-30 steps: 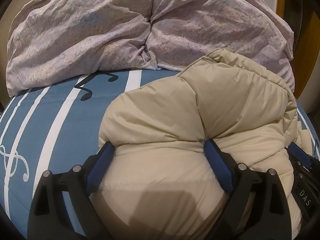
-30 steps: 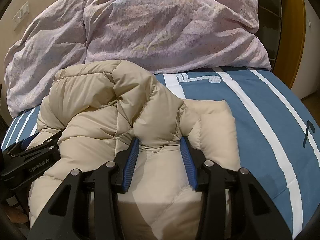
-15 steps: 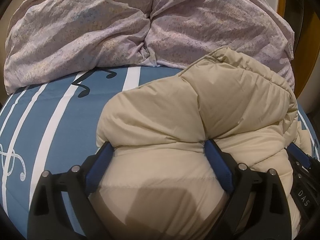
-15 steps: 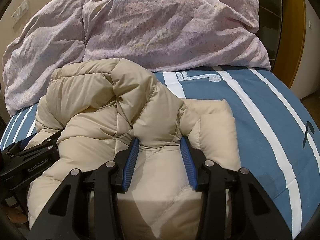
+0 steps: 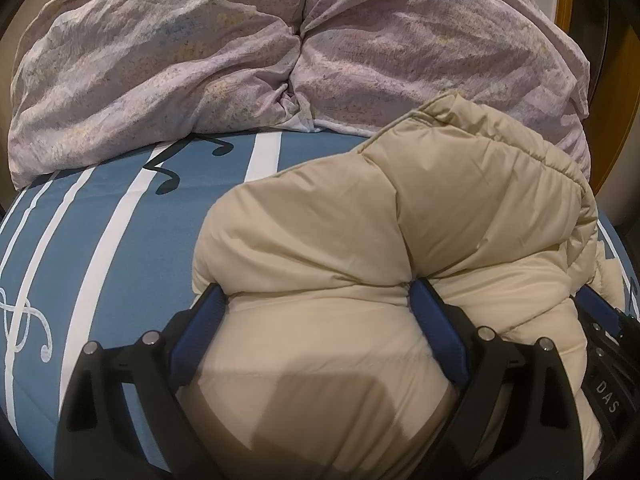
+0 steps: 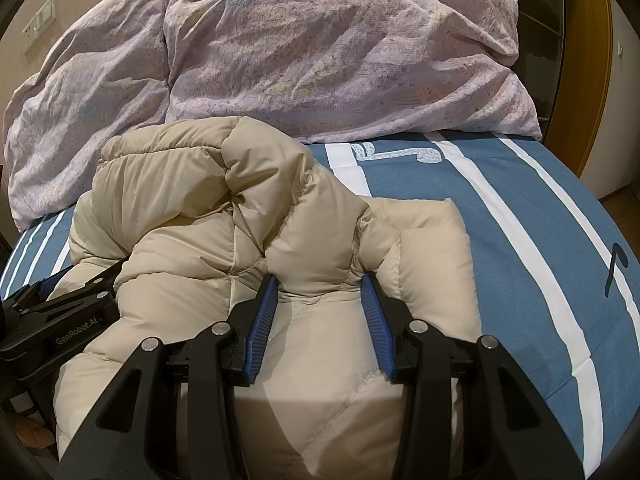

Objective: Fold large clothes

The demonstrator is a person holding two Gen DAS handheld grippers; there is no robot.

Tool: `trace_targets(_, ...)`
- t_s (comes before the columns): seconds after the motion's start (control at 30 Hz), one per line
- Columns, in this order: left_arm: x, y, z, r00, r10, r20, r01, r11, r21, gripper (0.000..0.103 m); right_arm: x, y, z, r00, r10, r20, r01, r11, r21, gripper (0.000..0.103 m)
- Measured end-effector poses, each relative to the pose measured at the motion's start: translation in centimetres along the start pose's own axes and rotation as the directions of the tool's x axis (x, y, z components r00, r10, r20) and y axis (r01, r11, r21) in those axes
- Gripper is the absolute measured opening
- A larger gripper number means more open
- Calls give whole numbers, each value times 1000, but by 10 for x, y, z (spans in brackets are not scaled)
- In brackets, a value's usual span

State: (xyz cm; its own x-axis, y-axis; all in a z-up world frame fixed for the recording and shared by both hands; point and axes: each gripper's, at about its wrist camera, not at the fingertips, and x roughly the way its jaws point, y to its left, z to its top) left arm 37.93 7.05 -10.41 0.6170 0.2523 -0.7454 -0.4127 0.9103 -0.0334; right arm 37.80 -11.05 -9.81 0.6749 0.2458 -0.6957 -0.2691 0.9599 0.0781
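Observation:
A beige puffer jacket (image 5: 400, 248) lies bunched on the blue striped bed sheet (image 5: 120, 240). My left gripper (image 5: 316, 296) stands wide, its blue pads pressing a thick roll of the jacket from both sides. In the right wrist view the jacket (image 6: 240, 220) fills the near left, and my right gripper (image 6: 318, 284) is shut on a thick fold of it. The left gripper's body (image 6: 60, 320) shows at the left edge there; the right gripper's body (image 5: 608, 360) shows at the right edge of the left wrist view.
Two pale lilac crumpled pillows (image 5: 280, 48) lie along the head of the bed, also in the right wrist view (image 6: 300, 52). A wooden door frame (image 6: 580, 80) stands at the right. The sheet (image 6: 540, 260) carries white stripes and music notes.
Both grippers and the jacket have shifted slightly toward the pillows; the grips are the same.

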Motion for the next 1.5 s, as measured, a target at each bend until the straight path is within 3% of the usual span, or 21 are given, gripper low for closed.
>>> trace_targets(0.5,-9,-2,2,999,43,-21,-43,999,5,96,0,-2,0,1000,14,-6,-14,1000,3,46)
trace_targets(0.6,-28,11,4,999,-7,-42,5,999,-43,96,-2,-6,6,999,35,-40,-35,999,-5,47)
trace_targets(0.7,-50,27,4,997,-71,-38,68,995,-72,96,-12,-16,15,992,93,-90,-91,996,23,55)
trace_targets(0.77,-64,37,3,994,-101,-30,98,992,-76,96,-24,-27,20,986,140,-86,-135,989,65,69)
trace_targets(0.9,-80,54,0,987,-155,-32,151,984,-97,95,-47,-50,23,982,181,-62,-172,976,133,79)
trace_targets(1.07,-81,67,-5,969,-236,-72,223,963,-151,92,-48,-85,17,953,282,-107,-241,924,296,86)
trace_targets(1.23,-68,66,-13,943,-302,-141,272,942,-194,91,-32,-107,-2,892,420,-169,-310,839,448,87)
trace_targets(1.33,-61,65,-17,932,-327,-158,288,931,-224,91,-23,-108,-10,858,475,-195,-333,803,494,88)
trace_targets(1.5,-53,65,-18,916,-363,-173,311,912,-268,91,-11,-102,-18,820,526,-225,-358,778,517,96)
